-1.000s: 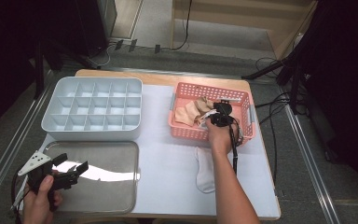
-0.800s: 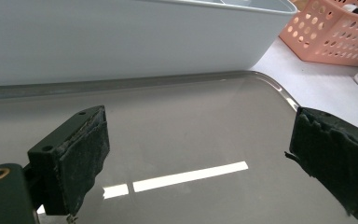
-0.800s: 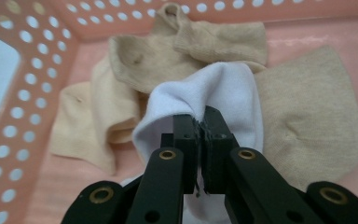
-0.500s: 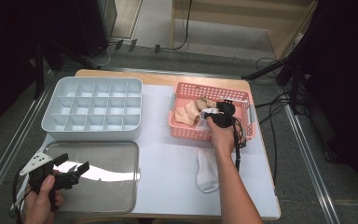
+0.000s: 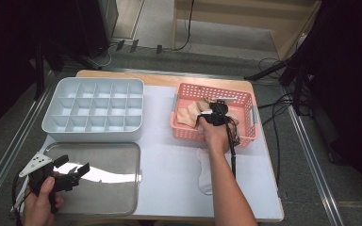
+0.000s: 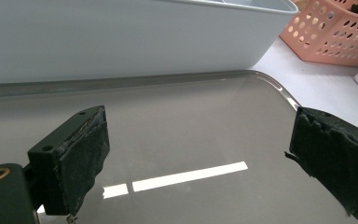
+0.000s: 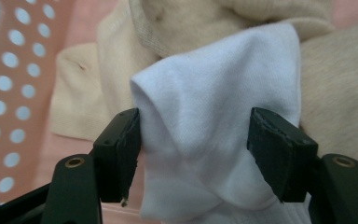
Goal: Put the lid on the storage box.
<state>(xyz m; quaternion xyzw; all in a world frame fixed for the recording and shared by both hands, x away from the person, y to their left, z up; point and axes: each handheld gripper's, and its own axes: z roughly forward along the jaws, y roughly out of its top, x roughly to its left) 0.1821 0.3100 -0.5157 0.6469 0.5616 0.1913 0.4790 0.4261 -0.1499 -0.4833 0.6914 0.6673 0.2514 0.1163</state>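
The right gripper [image 7: 193, 158] is inside the pink basket [image 5: 250, 101] with its 2 jaws spread; they have just been opening, and the white sock [image 7: 219, 140] sits bunched between the fingers [image 7: 121, 154]. The left pad edge touches or nearly touches the fabric and the right pad stands just clear of it, so the sock is judged released rather than clamped. Beige socks [image 7: 335, 93] lie directly behind and beside the white one, just beyond the fingertips. In the high view a second white sock [image 5: 202, 165] lies on the table outside the basket, partly under the forearm. The left gripper [image 6: 200, 158] hovers over the metal tray [image 6: 177, 116] with its jaws wide apart and nothing between them; the grey compartment box [image 6: 121, 37] stands just past the fingertips. Risks, as judged from this position: 1) if the jaws close from here without advancing, they may pinch only a loose fold, and the sock may slip out on lifting; 2) a deeper closure may catch the beige fabric behind, dragging 2 items out together; 3) withdrawal may snag the sock on the worn pad edges or the basket wall.
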